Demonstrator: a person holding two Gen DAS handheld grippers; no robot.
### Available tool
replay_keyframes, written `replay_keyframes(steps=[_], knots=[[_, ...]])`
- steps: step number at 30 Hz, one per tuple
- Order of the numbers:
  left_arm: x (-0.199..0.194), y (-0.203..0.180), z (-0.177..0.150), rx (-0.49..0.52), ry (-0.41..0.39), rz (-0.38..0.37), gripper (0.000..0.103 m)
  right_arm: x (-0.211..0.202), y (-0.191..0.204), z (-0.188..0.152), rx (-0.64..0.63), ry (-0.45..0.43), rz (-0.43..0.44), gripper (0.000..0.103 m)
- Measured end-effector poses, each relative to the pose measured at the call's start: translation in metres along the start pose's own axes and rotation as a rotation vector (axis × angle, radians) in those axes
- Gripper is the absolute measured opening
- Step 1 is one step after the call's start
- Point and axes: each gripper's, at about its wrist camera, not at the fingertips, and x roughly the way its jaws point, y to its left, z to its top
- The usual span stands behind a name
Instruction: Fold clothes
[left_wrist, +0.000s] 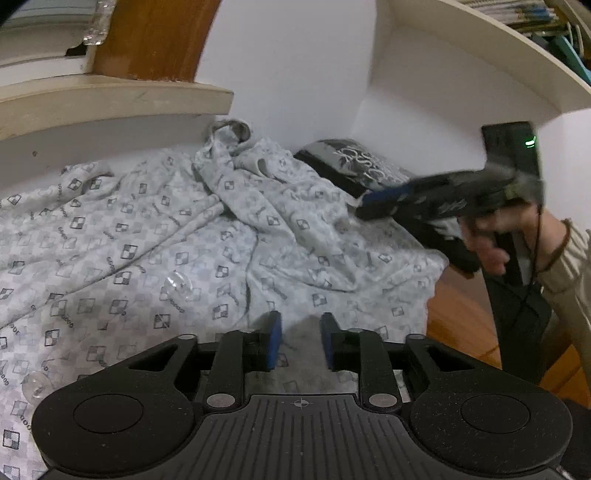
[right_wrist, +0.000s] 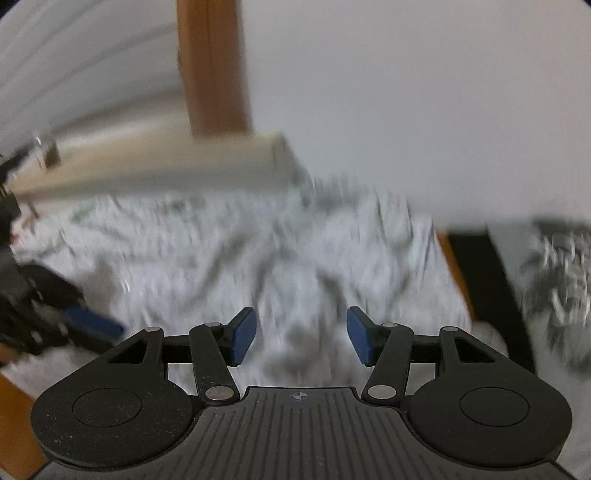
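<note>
While the pale checker-print garment (left_wrist: 155, 236) lies rumpled across the desk (left_wrist: 458, 317), the left tool (left_wrist: 301, 341) hovers at its near edge, pads slightly apart and gripping nothing. Only the left view shows the folded dark garment (left_wrist: 354, 166) behind; the right tool (right_wrist: 302, 338) stands wider apart and empty, its view blurred.

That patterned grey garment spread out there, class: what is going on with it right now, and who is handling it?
A person holds tongs in each hand over a grey checker-print garment that lies crumpled and unfolded on a wooden surface. The left tongs sit low over its near edge, pads apart, with cloth between them but not visibly pinched. The right tongs are open and empty, blurred mid-swing above the cloth. A dark printed garment lies behind. No fold is made yet.
</note>
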Motion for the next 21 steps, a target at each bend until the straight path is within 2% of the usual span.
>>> replay_keyframes(steps=[1, 4, 7, 8, 9, 10, 12, 16, 17, 18, 19, 21], knots=[[0.0, -0.001, 0.0, 0.007, 0.0, 0.003, 0.03, 0.003, -0.005, -0.003, 0.028, 0.0, -0.004, 0.055], [-0.001, -0.001, -0.002, 0.007, -0.002, 0.003, 0.03, 0.013, -0.01, -0.006, 0.1, -0.018, 0.08, 0.056], [-0.002, 0.0, -0.002, 0.003, -0.002, 0.001, 0.03, 0.029, -0.002, 0.001, 0.074, 0.006, 0.055, 0.054], [-0.002, -0.001, -0.001, 0.003, -0.002, 0.001, 0.03, 0.03, 0.0, 0.002, 0.058, 0.012, 0.053, 0.049], [-0.002, -0.001, -0.001, 0.004, -0.002, 0.002, 0.03, 0.03, 0.001, 0.002, 0.04, 0.018, 0.055, 0.012], [-0.002, -0.001, -0.001, 0.004, -0.002, 0.002, 0.03, 0.027, 0.003, 0.005, 0.019, 0.01, 0.042, 0.004], [-0.002, -0.001, -0.001, 0.006, -0.002, 0.003, 0.03, 0.019, 0.007, 0.012, -0.024, -0.014, 0.009, 0.004], [-0.003, -0.002, -0.002, 0.011, -0.001, 0.004, 0.03, -0.007, 0.016, 0.024, -0.054, -0.245, -0.052, 0.006], [-0.003, -0.002, -0.002, 0.011, -0.001, 0.004, 0.031, -0.007, 0.016, 0.024, -0.048, -0.248, -0.049, 0.011], [-0.003, -0.002, -0.003, 0.01, -0.002, 0.002, 0.032, -0.006, 0.016, 0.025, -0.042, -0.239, -0.046, 0.022], [-0.003, -0.002, -0.003, 0.009, -0.003, 0.002, 0.032, -0.006, 0.015, 0.024, -0.039, -0.226, -0.043, 0.029], [-0.004, -0.002, -0.003, 0.007, -0.003, 0.004, 0.032, -0.008, 0.006, 0.016, -0.03, -0.211, -0.038, 0.031]])
